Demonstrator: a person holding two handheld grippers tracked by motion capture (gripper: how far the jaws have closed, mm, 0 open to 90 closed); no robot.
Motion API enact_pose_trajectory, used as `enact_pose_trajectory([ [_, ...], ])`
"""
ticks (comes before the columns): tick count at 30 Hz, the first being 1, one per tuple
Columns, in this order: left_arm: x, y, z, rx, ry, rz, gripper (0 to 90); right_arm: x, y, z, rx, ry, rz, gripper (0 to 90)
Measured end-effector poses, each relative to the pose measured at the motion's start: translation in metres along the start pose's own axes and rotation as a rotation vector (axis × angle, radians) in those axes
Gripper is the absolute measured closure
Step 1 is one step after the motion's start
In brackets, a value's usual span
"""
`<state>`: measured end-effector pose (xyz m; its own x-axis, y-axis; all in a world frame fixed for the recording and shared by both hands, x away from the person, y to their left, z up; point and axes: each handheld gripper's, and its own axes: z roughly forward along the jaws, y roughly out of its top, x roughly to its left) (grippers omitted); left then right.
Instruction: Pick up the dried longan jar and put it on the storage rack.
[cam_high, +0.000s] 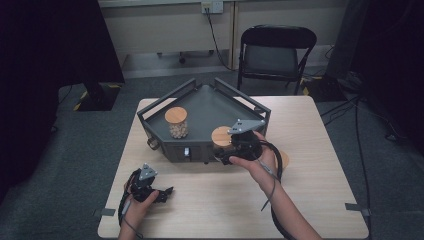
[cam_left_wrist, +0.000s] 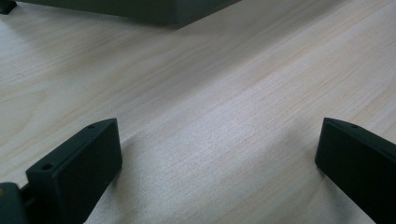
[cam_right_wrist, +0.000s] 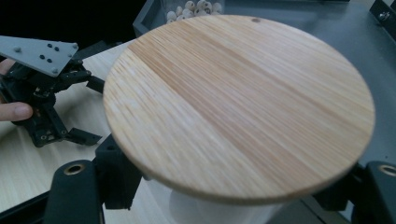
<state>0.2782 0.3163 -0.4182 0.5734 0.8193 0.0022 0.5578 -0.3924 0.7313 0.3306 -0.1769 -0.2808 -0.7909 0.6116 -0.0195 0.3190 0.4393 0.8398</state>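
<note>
Jar at tray edge
Right gripper clamped on jar, frame centre; left gripper released over bare table.

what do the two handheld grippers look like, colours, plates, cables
Both are black skeletal frames. The left gripper and the right gripper each carry a grey three-cornered plate with small dark holes on top, and a black cable trails back along each bare forearm. The left gripper's jaws are blocky matte-black pads with small screw holes.
</note>
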Motion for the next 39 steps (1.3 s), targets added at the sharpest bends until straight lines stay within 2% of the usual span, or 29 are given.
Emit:
enact_pose_trajectory([
  [10,0.000,0.000,0.000,0.000,0.000,0.000,0.1,-0.005,0.008,0.008,0.006,0.002,0.025,25.8],
  [39,0.000,0.000,0.000,-0.002,0.000,-0.002,0.1,-0.008,0.038,0.012,0.015,-0.045,0.015,25.7],
])
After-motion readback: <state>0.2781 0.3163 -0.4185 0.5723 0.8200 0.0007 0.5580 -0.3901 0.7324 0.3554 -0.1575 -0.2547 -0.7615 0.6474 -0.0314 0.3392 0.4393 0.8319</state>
